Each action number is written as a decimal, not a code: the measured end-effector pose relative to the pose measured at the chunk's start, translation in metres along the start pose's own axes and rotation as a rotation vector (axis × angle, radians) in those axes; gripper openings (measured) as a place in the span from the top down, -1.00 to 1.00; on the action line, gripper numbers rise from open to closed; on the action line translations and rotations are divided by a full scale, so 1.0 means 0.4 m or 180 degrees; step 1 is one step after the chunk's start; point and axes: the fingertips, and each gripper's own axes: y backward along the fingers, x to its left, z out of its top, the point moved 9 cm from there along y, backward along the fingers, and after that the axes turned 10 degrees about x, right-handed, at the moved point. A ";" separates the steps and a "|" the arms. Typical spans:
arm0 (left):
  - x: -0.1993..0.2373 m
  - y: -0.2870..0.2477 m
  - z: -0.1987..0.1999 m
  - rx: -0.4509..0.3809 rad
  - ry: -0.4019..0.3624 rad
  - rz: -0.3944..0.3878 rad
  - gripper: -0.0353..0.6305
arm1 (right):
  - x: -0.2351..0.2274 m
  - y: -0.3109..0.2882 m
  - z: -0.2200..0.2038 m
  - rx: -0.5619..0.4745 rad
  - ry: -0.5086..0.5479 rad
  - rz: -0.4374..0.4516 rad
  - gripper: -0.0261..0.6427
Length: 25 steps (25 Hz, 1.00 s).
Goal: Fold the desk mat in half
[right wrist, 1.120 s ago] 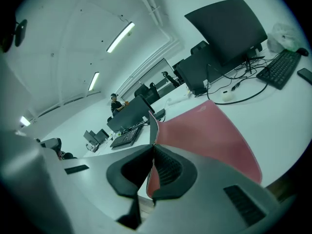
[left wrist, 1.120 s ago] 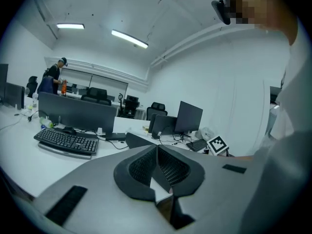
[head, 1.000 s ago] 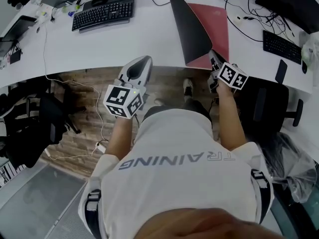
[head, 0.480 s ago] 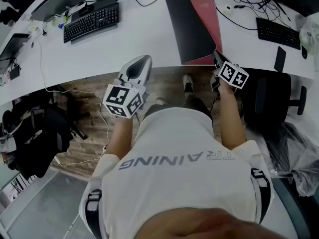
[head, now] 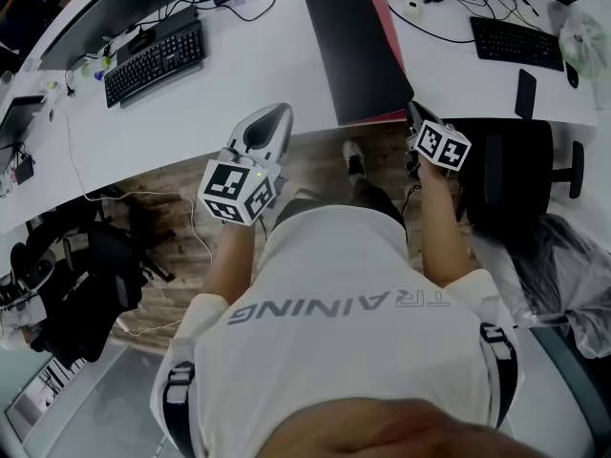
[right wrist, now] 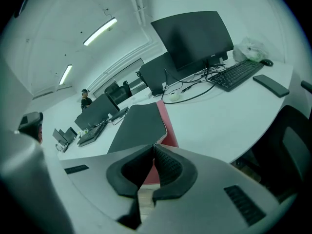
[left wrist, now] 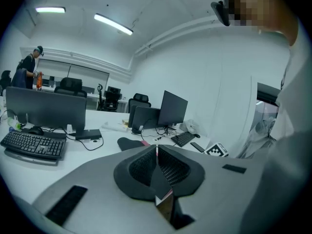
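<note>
The desk mat (head: 368,55) lies folded on the white desk (head: 248,74), black side up, with a thin red strip (head: 392,34) of its lower layer along the right edge. It also shows in the right gripper view (right wrist: 139,126) and far off in the left gripper view (left wrist: 127,143). My right gripper (head: 412,111) sits at the mat's near right corner, jaws shut (right wrist: 154,146); I see nothing clamped between them. My left gripper (head: 277,111) hangs off the desk's front edge, left of the mat, shut and empty (left wrist: 156,147).
A black keyboard (head: 156,51) lies far left on the desk, and another keyboard (head: 516,41) and a phone (head: 523,93) lie right of the mat. An office chair (head: 516,175) stands just right of my right arm. Monitors (right wrist: 192,35) and cables line the back.
The black top layer has come down flatter over the red layer, so the red strip is much narrower. Both grippers stay where they were.
</note>
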 end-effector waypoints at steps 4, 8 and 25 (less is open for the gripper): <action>-0.005 -0.023 0.004 0.0045 -0.0020 -0.0050 0.78 | -0.031 -0.002 -0.018 0.0068 0.0040 -0.0138 0.83; -0.003 -0.030 0.004 0.0074 -0.0011 -0.0059 0.78 | -0.049 0.000 -0.032 0.0176 0.0085 -0.0248 0.83; 0.005 -0.013 0.022 -0.0058 0.0008 -0.0132 0.78 | -0.011 -0.018 -0.008 0.0576 0.0610 -0.0424 0.49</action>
